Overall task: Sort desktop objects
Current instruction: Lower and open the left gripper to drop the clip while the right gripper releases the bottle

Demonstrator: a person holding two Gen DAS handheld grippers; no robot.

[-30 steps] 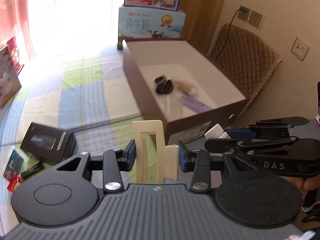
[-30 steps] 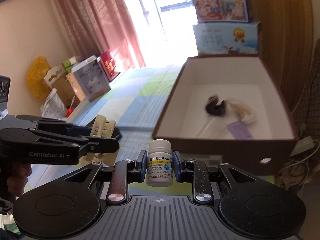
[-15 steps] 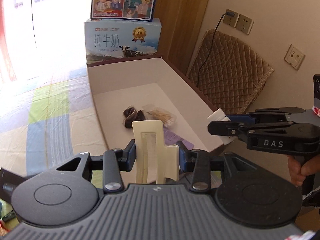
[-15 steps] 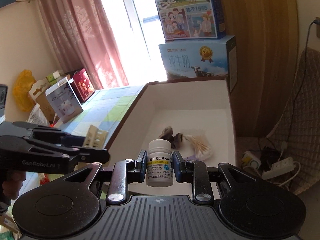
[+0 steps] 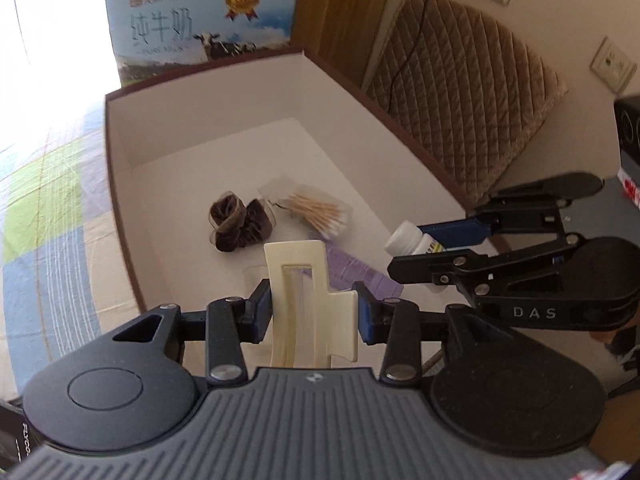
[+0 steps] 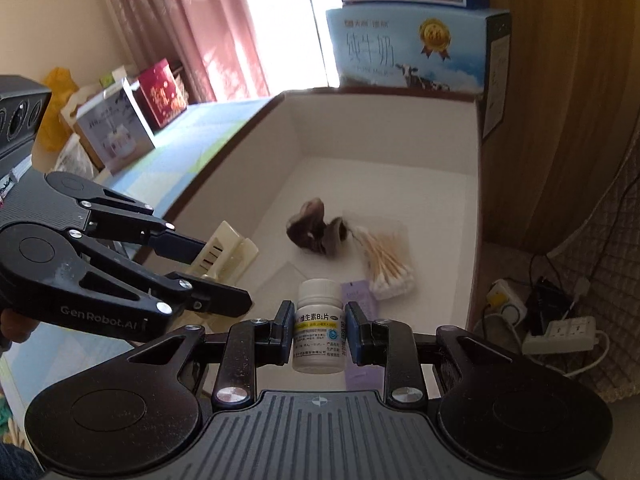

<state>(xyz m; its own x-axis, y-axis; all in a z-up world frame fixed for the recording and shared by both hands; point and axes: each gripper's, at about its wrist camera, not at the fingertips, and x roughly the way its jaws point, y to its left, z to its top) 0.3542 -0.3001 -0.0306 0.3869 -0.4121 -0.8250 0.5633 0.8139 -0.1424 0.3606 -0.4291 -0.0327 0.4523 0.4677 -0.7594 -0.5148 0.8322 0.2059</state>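
Observation:
My left gripper is shut on a cream hair claw clip and holds it over the near end of the open brown box. My right gripper is shut on a small white pill bottle, also above the box's near end. In the left wrist view the bottle shows at the right; in the right wrist view the clip shows at the left. Inside the box lie a brown hair scrunchie, a bag of cotton swabs and a purple card.
A blue milk carton stands behind the box's far wall. A quilted brown cushion leans on the wall to the right. A power strip and cables lie on the floor at the right. Gift boxes stand at the left on the checked mat.
Both grippers have moved forward and over the box with their objects still held. The box interior now fills both views; the black case on the mat has left the left wrist view.

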